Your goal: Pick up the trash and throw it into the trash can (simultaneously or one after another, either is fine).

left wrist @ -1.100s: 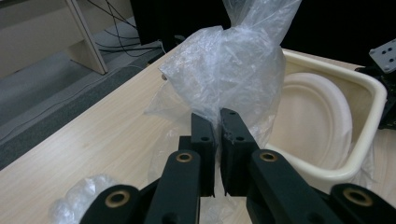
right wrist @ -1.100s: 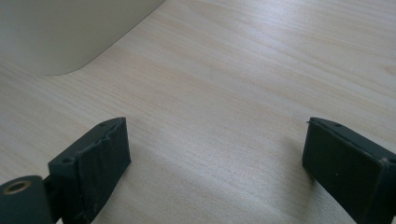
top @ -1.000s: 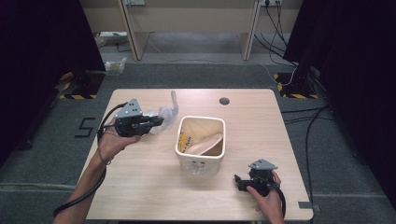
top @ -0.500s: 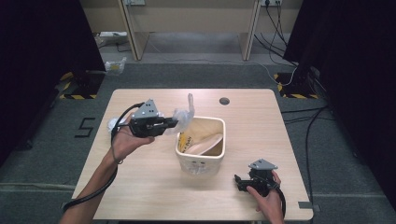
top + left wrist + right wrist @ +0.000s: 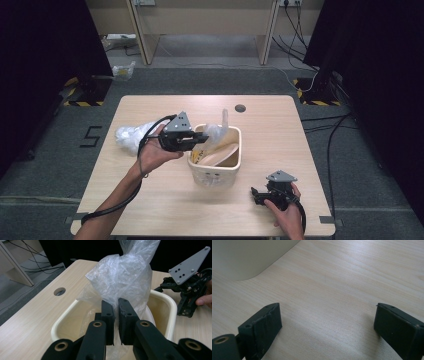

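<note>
Left gripper [image 5: 199,140]: jaws nearly closed, pinching a fold of the clear plastic bag [image 5: 125,280] between the pads; held level above the near-left rim of the bin.
Bag look: thin, crinkled, see-through film, gathered to a twisted neck that stands up above the jaws; its lower part hangs down into the bin.
Bag place: over the left half of the cream bin [image 5: 235,167], which stands mid-bench.
Bin: rounded-corner tub, pale cream, open top; a tan, curved lining or item lies inside, with something yellow at the left inner wall.
Hard to make out: what the yellow and tan contents are; how far the bag's bottom reaches inside the bin, since the jaws and film cover it in the left gripper view.
Second bag [image 5: 131,136]: a white crumpled plastic lump on the bench, left of the left hand, partly behind the cable.
Right gripper [image 5: 257,196]: jaws wide apart, nothing between them, resting low on the bench [image 5: 342,285] near the bin's right front corner, apart from it.
Bench hole [image 5: 240,108]: dark round opening behind the bin.
</note>
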`<action>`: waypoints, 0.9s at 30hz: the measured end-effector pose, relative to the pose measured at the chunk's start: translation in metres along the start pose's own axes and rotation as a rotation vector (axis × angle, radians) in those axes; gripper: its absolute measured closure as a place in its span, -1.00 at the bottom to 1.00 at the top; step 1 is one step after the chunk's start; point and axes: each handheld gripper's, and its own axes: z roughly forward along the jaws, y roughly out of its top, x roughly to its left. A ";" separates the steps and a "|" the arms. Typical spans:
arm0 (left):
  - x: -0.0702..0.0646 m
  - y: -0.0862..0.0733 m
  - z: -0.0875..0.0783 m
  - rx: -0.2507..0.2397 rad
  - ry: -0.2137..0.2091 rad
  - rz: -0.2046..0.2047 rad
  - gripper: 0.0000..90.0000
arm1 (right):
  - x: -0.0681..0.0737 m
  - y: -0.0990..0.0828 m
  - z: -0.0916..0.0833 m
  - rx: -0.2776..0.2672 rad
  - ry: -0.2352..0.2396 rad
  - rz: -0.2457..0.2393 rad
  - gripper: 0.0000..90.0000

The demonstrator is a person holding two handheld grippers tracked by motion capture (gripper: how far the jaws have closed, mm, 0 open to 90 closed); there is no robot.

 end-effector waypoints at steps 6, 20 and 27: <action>-0.003 0.000 0.012 0.014 -0.016 -0.001 0.84 | 0.000 0.000 0.000 -0.001 0.000 -0.002 -0.82; 0.006 -0.018 0.038 0.071 -0.016 -0.067 0.48 | 0.000 0.000 0.000 0.000 -0.001 -0.002 -0.82; 0.011 -0.016 0.030 0.030 -0.005 -0.112 0.13 | 0.000 0.000 0.000 0.000 0.000 -0.002 -0.82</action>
